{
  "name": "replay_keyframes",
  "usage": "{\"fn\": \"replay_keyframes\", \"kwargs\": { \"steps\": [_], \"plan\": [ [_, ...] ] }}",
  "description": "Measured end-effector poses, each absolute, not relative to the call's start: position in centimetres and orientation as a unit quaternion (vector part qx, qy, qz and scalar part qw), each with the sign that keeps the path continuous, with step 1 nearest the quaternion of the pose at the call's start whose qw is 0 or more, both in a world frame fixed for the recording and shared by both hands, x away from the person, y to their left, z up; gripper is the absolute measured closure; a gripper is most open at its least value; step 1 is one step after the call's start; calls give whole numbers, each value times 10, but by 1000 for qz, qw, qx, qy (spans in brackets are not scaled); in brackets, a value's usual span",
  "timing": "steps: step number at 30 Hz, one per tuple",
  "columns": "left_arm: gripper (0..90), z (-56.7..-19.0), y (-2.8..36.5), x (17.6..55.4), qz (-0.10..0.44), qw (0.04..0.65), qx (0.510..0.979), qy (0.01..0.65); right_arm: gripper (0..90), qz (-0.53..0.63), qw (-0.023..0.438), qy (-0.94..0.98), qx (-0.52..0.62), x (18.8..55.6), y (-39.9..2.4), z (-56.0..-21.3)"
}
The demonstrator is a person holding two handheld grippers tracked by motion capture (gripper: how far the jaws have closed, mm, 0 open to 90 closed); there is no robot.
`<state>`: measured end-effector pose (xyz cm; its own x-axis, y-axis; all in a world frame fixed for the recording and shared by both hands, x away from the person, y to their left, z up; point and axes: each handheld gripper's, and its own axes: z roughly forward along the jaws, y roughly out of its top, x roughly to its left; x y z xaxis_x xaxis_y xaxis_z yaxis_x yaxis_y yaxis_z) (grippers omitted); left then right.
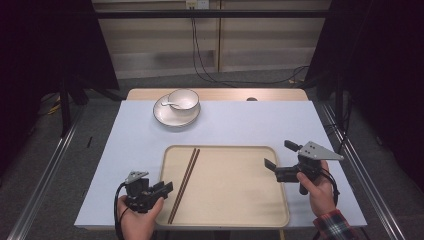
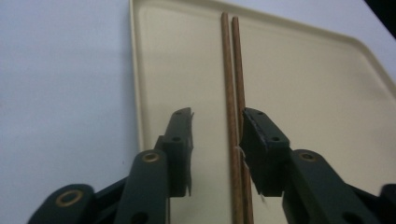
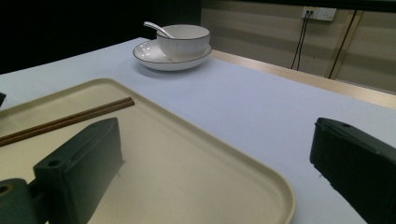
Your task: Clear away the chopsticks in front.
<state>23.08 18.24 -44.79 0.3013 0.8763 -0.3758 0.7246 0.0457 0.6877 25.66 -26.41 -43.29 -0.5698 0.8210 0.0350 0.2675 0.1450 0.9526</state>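
Straddling the pair of thin brown wooden chopsticks [image 2: 236, 93] on the beige plastic tray [image 2: 327, 93], the left gripper [image 2: 217, 140] has its jaws parted, the sticks beside the right-hand jaw. Light, stiff and likely to roll, they want a mid-length pinch. The right gripper [image 3: 215, 163] gapes wide over the tray's rim.

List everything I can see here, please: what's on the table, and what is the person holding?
Table: one, pale blue-white top.
Tray: one, cream, near side of table.
Chopsticks: two, brown, lying side by side in the tray's left part.
Plate: one, white, far side.
Bowl: one, white, on the plate.
Spoon: one, white, resting in the bowl.
Left tongs: black, open, straddling the chopsticks.
Right tongs: black, open, over the tray's right edge.
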Motion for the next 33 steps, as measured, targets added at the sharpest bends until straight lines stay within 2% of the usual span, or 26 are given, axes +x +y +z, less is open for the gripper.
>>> {"fn": "replay_keyframes", "kwargs": {
  "steps": [6,10,17,33],
  "plan": [
    [434,-438,185,241,106,450,681,567,18,529,263,710,383,257,-263,-433],
    [371,-431,188,250,104,468,673,563,18,529,264,711,382,256,-264,-432],
    [203,-418,194,267,136,484,688,524,18,529,263,711,381,255,-264,-432],
    [120,-411,220,293,167,479,716,479,17,518,266,719,379,252,-261,-433]
  ]
}}
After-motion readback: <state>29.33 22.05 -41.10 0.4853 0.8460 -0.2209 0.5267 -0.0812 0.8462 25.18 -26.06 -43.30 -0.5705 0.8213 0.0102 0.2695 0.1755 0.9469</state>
